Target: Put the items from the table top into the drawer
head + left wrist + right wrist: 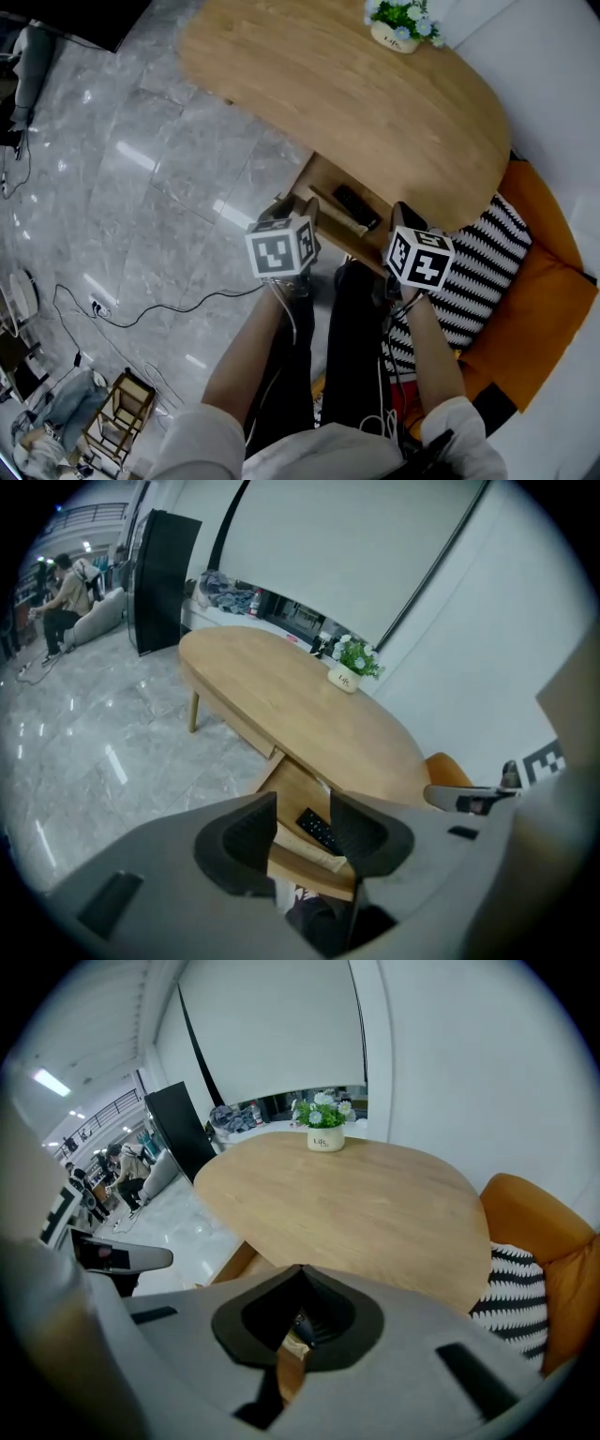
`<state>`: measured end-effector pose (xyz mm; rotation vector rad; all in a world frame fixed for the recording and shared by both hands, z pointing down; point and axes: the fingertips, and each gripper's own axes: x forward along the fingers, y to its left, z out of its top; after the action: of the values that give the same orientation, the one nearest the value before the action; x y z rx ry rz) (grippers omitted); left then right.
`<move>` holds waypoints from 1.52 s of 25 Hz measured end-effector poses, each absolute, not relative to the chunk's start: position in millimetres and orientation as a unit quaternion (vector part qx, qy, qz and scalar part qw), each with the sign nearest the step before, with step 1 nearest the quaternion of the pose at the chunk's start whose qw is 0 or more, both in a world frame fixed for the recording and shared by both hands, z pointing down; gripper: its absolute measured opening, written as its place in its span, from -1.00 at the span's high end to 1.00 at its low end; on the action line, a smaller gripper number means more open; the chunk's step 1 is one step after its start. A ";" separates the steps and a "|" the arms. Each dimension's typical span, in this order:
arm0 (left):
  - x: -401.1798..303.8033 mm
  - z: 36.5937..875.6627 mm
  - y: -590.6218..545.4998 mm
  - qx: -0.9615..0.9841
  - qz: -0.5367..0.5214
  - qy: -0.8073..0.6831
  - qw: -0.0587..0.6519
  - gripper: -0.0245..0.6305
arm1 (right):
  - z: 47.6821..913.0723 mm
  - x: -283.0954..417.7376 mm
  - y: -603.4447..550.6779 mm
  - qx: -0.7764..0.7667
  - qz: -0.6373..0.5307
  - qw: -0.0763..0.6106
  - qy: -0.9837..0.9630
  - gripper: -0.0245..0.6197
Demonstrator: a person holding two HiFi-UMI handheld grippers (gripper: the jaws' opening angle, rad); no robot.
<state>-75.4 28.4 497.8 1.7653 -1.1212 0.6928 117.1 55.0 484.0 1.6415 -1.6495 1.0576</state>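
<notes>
The wooden table (356,94) has its drawer (323,183) pulled out toward me. In the drawer lies a black remote (357,208), with a slim pale item beside it. My left gripper (295,214) hangs over the drawer's near left corner. In the left gripper view it (303,827) stands open with nothing between its pads, and the remote (317,827) shows through the gap, well below. My right gripper (403,214) hovers over the drawer's right end. Its tips (300,1277) meet, shut on nothing. The only thing on the table top is a small potted plant (401,21).
A striped cushion (487,272) and an orange seat (548,309) lie to the right of the drawer. A black cable (141,314) runs over the grey marble floor on the left. My legs are under the grippers. People sit far off (61,592).
</notes>
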 end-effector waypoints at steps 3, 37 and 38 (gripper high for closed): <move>-93.2 449.7 36.5 0.733 0.288 -0.443 0.428 0.41 | 442.6 112.9 70.5 0.624 0.396 0.282 -0.611 0.95; -124.4 49.6 9.3 0.847 0.183 -0.442 0.231 0.88 | 73.9 89.5 94.0 0.708 0.266 0.184 -0.628 0.95; -121.7 49.4 10.3 0.849 0.185 -0.440 0.226 0.88 | 72.5 90.7 93.9 0.709 0.265 0.183 -0.628 0.95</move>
<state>-121.7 10.3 49.4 2.3401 -1.2128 0.5108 90.7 93.9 72.5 1.9993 -1.7703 0.7468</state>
